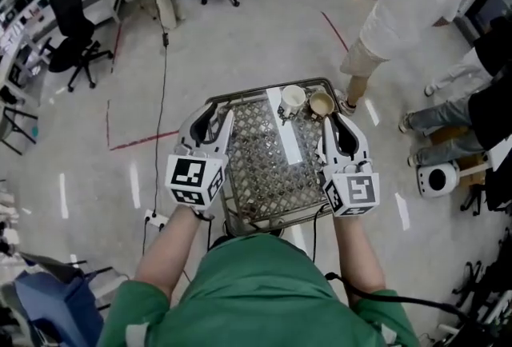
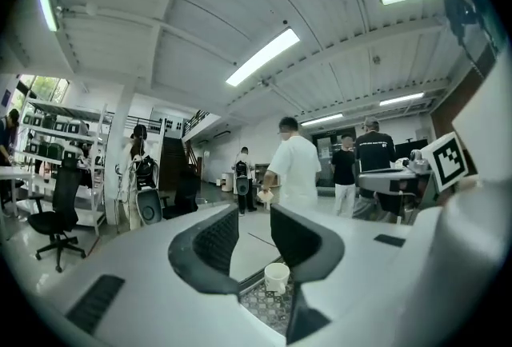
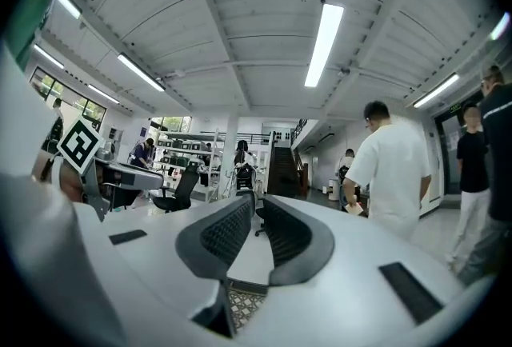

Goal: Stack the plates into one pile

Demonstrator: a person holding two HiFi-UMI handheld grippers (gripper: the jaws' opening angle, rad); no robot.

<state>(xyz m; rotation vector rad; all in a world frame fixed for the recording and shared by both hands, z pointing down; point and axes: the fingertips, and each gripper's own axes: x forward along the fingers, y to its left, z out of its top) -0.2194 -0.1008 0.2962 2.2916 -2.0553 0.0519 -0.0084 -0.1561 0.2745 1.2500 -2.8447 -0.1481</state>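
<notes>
Grey ribbed jaws parted, empty: left gripper (image 1: 214, 121), right gripper (image 1: 334, 129); mosaic-patterned table (image 1: 264, 169), round white cup (image 1: 293, 100).

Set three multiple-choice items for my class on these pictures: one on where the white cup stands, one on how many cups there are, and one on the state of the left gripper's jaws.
1. Where on the table does the white cup stand?
A. At its far edge
B. At its near edge, by the person
C. In its middle

2. How many cups stand on the table?
A. One
B. Two
C. Four

3. The jaws of the left gripper are:
A. closed on a cup
B. apart, with nothing between them
C. pressed tight together

Key:
1 A: in the head view the white cup sits at the edge farthest from the person.
2 B: only the white cup and the tan cup beside it show.
3 B: the left gripper view shows a clear gap between the jaws, with the white cup well beyond them.
</notes>
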